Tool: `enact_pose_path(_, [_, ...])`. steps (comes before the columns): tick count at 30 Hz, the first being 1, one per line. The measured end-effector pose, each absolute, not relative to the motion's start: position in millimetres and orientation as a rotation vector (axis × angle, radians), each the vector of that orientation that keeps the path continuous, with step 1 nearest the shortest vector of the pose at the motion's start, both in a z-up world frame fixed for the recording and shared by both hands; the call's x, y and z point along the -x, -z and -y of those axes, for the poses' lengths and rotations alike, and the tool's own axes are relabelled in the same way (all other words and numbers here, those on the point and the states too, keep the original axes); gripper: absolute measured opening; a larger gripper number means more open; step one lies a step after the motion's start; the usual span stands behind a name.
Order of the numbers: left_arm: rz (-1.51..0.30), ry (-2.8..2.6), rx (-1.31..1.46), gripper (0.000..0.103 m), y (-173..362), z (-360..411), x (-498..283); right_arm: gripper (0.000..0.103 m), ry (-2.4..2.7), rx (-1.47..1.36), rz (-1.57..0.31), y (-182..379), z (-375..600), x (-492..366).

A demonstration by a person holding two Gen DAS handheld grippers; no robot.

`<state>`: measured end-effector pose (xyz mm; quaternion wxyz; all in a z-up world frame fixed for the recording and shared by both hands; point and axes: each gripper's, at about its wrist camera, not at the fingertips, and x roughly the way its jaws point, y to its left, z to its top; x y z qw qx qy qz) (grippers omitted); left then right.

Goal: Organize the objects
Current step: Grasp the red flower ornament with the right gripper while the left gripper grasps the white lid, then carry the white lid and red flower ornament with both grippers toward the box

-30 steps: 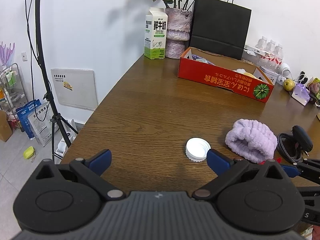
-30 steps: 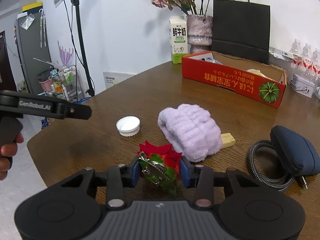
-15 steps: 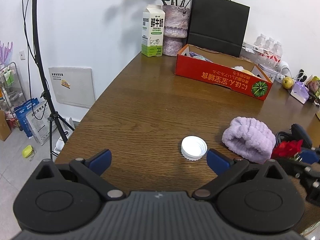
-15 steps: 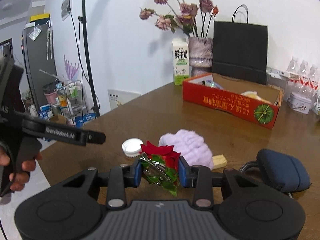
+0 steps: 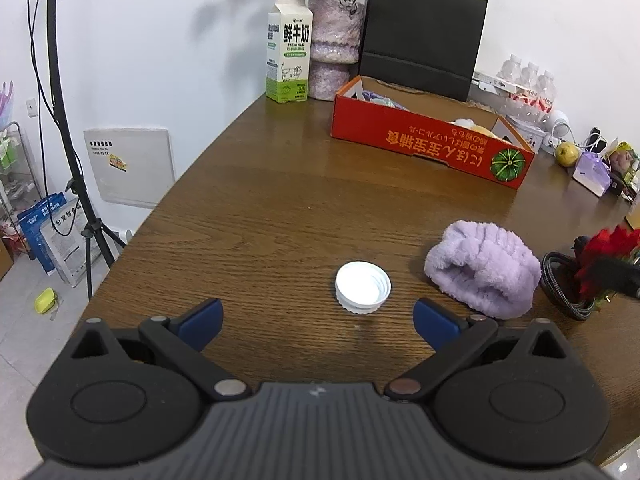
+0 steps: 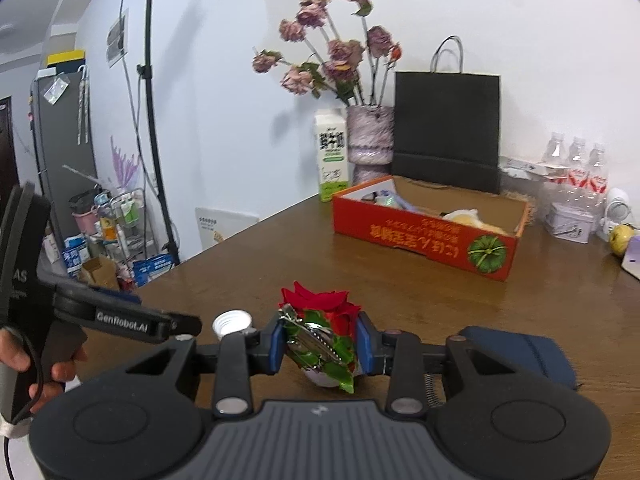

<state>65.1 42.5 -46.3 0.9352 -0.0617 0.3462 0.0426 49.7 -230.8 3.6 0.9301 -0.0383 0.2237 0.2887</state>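
Across our table (image 6: 400,292) the red box (image 6: 424,240) lies ahead and to the right of our right gripper (image 6: 322,346), which is clamped on the red flower clip (image 6: 320,332). Our left gripper (image 5: 316,318) gapes wide, empty, the white cap (image 5: 363,287) just ahead.

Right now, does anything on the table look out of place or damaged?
Nothing looks damaged or spilled. Loose items remain outside the red box: a white cap lying open side up and a purple towel slumped beside it. The right gripper holds a red flower clip off the table.
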Motion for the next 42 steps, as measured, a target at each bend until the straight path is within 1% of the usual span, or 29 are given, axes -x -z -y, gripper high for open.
enact_pose_path(13, [-0.752,-0.061,0.131,0.103,65.8,-31.9,-89.3,0.034,-0.527,0.070,-0.438,-4.4,255.2,-70.8])
enact_pose_path(18, [-0.741,-0.060,0.125,0.103,72.7,-28.0,-100.0,0.034,-0.512,0.071,-0.449,-1.8,258.0,-78.6])
enact_pose_path(20, [-0.745,-0.059,0.117,0.098,76.6,-26.3,-104.4,0.034,-0.509,0.070,-0.449,-1.4,258.5,-82.1])
enact_pose_path(21, [-0.752,-0.054,0.116,0.088,79.0,-25.5,-106.5,0.034,-0.508,0.069,-0.450,-1.3,258.4,-83.4])
enact_pose_path(23, [-0.734,-0.054,0.088,0.076,80.1,-21.4,-107.3,0.034,-0.509,0.069,-0.453,-0.5,258.1,-86.9])
enact_pose_path(25, [-0.722,-0.041,0.067,0.049,79.5,-17.8,-107.6,0.034,-0.508,0.071,-0.459,0.8,257.4,-90.6])
enact_pose_path(26, [-0.720,-0.034,0.063,0.040,78.5,-16.5,-108.0,0.034,-0.508,0.071,-0.462,0.9,256.9,-92.2])
enact_pose_path(42, [-0.680,-0.021,0.056,0.040,52.6,-19.7,-125.3,0.034,-0.523,0.065,-0.467,-5.9,250.4,-116.0])
